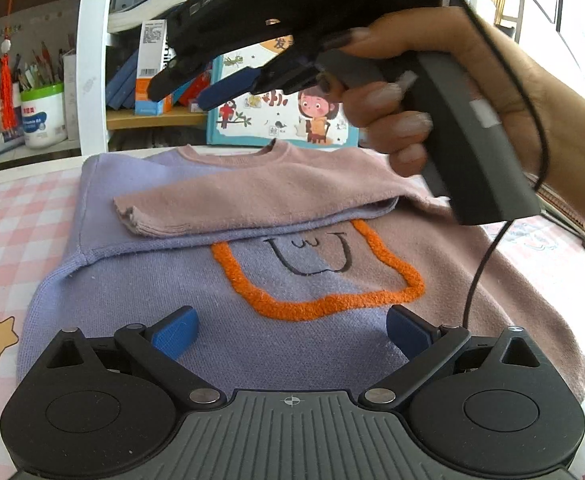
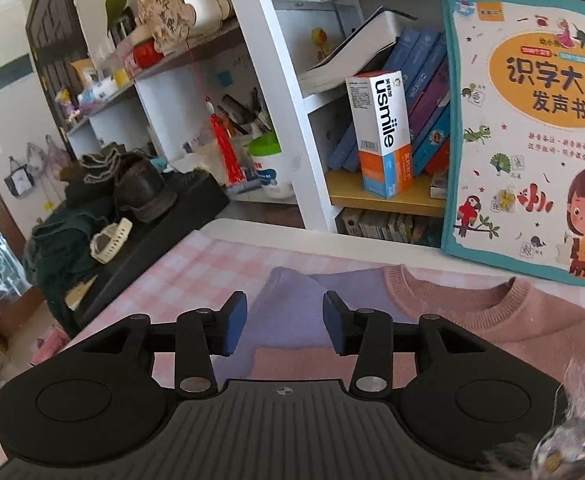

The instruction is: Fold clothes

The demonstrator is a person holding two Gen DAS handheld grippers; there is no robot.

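Knit fabric fills the near ground of the left wrist view: the sweater [image 1: 220, 292] lies flat on the pink checked cloth [image 1: 8, 216] covering the tabletop, its hem toward the camera and its neckline [image 1: 228, 156] at the far edge. The left gripper [image 1: 290, 330] hovers just above the hem with its jaws spread wide and nothing between them.

Judging by the way it drapes, the sweater is light, soft and limp; it should fold wherever it is lifted and will not hold a shape, so a pinch on a doubled edge, a hem corner or a shoulder seam looks safest. The fuzzy surface should give the pads good friction.

It is two-toned, lilac on one half and dusty pink on the other, with a raised orange outline [image 1: 320, 276] on the chest framing a small drawn face. The pink sleeve [image 1: 252, 200] is already folded across the body, its cuff resting on the lilac half.

Farther off, the right gripper [image 2: 284, 326], held in a hand [image 1: 452, 92], hangs above the shoulder area, jaws parted and holding nothing. Beyond stands a children's book [image 2: 532, 120] propped against the bookshelf [image 2: 284, 120].
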